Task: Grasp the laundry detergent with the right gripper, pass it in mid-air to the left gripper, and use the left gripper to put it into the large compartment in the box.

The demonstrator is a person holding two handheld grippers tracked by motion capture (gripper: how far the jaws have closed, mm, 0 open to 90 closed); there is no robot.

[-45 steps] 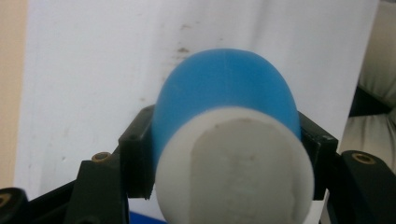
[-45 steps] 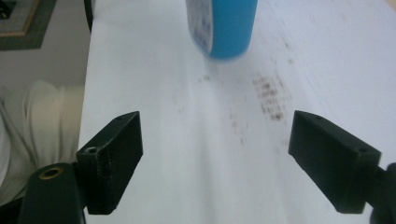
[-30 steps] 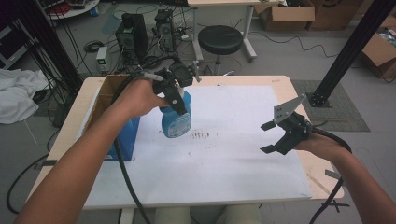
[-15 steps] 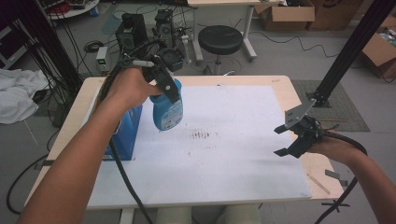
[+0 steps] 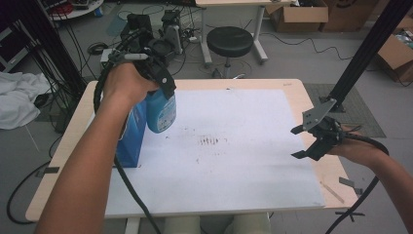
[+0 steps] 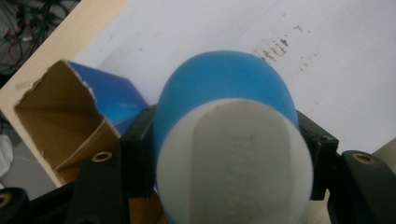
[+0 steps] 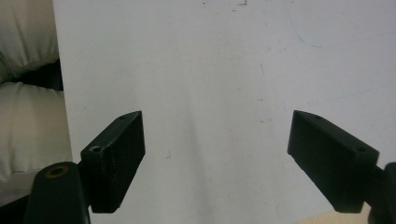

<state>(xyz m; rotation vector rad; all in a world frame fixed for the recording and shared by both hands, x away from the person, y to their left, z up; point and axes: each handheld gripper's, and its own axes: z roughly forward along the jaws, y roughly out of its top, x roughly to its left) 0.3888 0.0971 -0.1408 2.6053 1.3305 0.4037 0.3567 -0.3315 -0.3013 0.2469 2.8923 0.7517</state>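
A blue bottle (image 5: 160, 111) with a white cap (image 6: 233, 158) hangs upright in the air at the table's left, my left gripper (image 5: 163, 90) shut on it near its top. Just left of and below it stands an open blue cardboard box (image 5: 132, 139), whose brown inside (image 6: 60, 121) faces up in the left gripper view. A white sheet (image 5: 234, 161) covers the table, with small brown marks (image 5: 212, 141) near its middle. My right gripper (image 5: 304, 142) hovers at the sheet's right edge, jaws wide apart, with nothing between its jaws (image 7: 217, 158).
A black stool (image 5: 230, 41) and equipment with cables stand beyond the far edge. A black slanted pole (image 5: 360, 63) rises at the right. Tape strips (image 5: 348, 183) lie on the table's bare right margin. The person's knees show under the near edge.
The left hand has lifted the bottle and carried it left and farther away, closer to the box. The right gripper has drifted right, toward the table's edge, still open.
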